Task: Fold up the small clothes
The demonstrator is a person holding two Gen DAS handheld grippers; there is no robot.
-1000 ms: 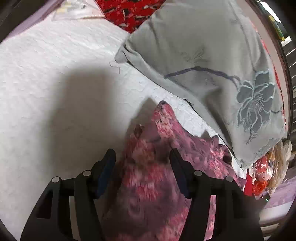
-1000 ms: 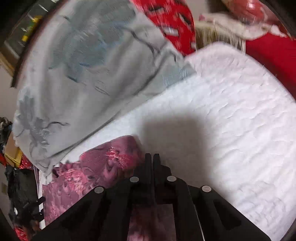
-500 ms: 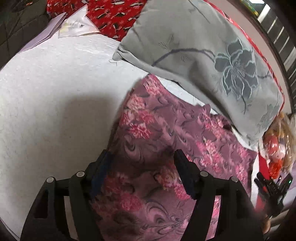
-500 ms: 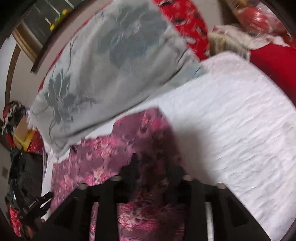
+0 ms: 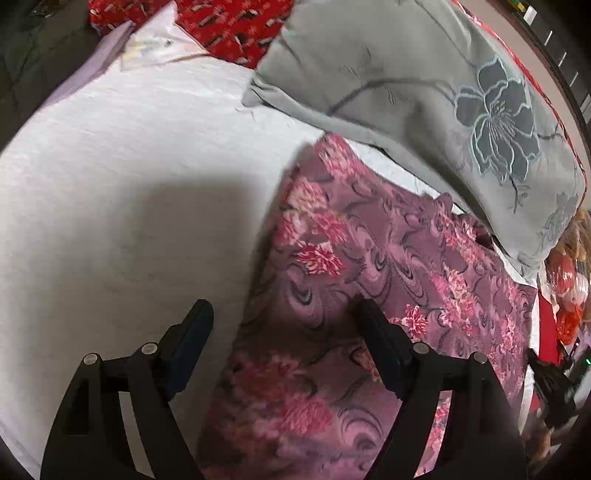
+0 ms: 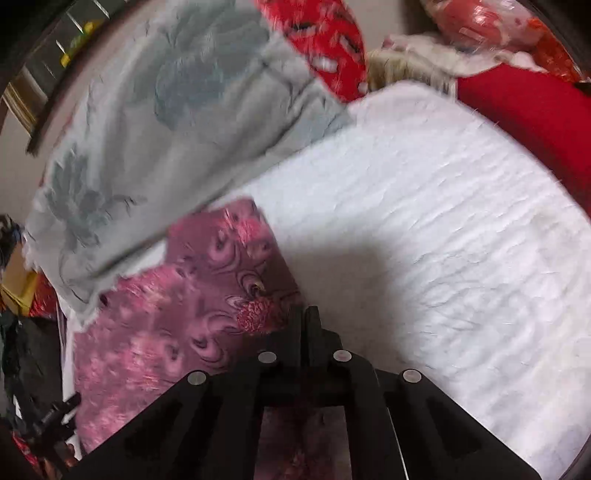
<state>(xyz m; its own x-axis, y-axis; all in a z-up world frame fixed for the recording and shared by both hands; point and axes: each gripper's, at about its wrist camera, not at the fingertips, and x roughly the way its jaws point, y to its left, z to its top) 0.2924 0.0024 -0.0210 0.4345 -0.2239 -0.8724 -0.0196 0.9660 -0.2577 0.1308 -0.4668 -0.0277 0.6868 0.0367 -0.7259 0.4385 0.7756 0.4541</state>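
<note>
A purple garment with pink flowers [image 5: 369, 295] lies spread on the white bed cover [image 5: 129, 166]. My left gripper [image 5: 284, 314] is open just above the garment's near left edge, one finger over the white cover, the other over the cloth. In the right wrist view the garment [image 6: 184, 314] lies to the left. My right gripper [image 6: 306, 314] has its fingers pressed together at the garment's right edge; cloth shows below the fingers, but whether it is pinched is unclear.
A grey pillow with a dark flower print [image 5: 424, 92] lies against the garment's far edge, also in the right wrist view [image 6: 166, 129]. Red patterned bedding [image 5: 221, 26] and a red cushion [image 6: 524, 110] lie beyond. Clutter sits off the bed's side [image 5: 565, 295].
The garment now lies spread out flat instead of bunched up. My right gripper opened half a second ago and has shut again. The left gripper stayed open and shifted left over the garment's edge.
</note>
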